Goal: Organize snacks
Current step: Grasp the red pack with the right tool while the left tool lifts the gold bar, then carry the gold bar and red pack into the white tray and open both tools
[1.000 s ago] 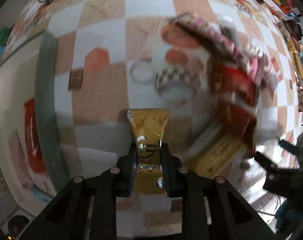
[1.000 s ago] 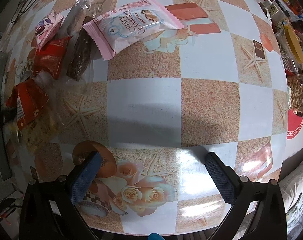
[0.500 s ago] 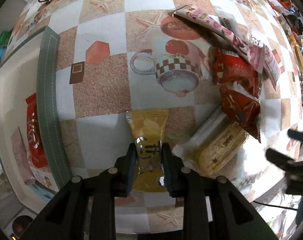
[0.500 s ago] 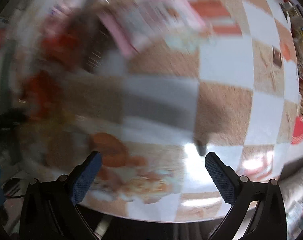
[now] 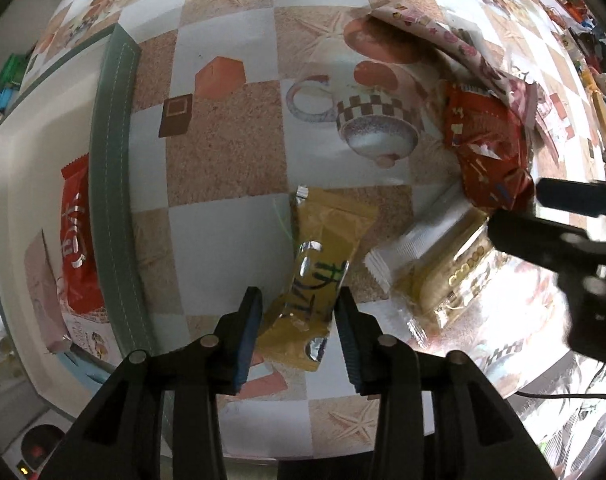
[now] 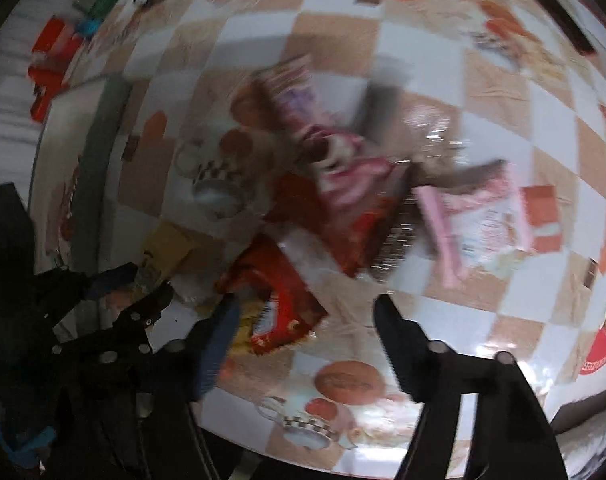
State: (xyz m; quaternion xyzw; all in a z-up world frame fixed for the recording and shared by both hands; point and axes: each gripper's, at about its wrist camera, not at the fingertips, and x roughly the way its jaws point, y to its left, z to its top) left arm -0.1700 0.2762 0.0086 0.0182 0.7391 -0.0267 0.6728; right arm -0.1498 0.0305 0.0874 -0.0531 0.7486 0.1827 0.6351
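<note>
A yellow snack packet (image 5: 323,268) lies tilted on the checkered tablecloth between the fingers of my left gripper (image 5: 297,312), which stands open around it. It also shows in the blurred right wrist view (image 6: 165,250). A clear-wrapped biscuit pack (image 5: 435,272) lies to its right, with red packets (image 5: 487,148) and a pink packet (image 5: 435,28) behind. My right gripper (image 6: 307,330) is open and empty over a red packet (image 6: 279,300); it shows at the right of the left wrist view (image 5: 543,216).
A green-rimmed tray (image 5: 115,184) at the left holds a red packet (image 5: 77,236) and a pale pink packet (image 5: 43,280). A pink-white packet (image 6: 483,216) lies further right on the table. The table edge (image 5: 303,452) runs just below my left gripper.
My left gripper has opened and released the yellow packet, which now lies tilted on the cloth. My right gripper has swung left towards the snack pile and my left gripper.
</note>
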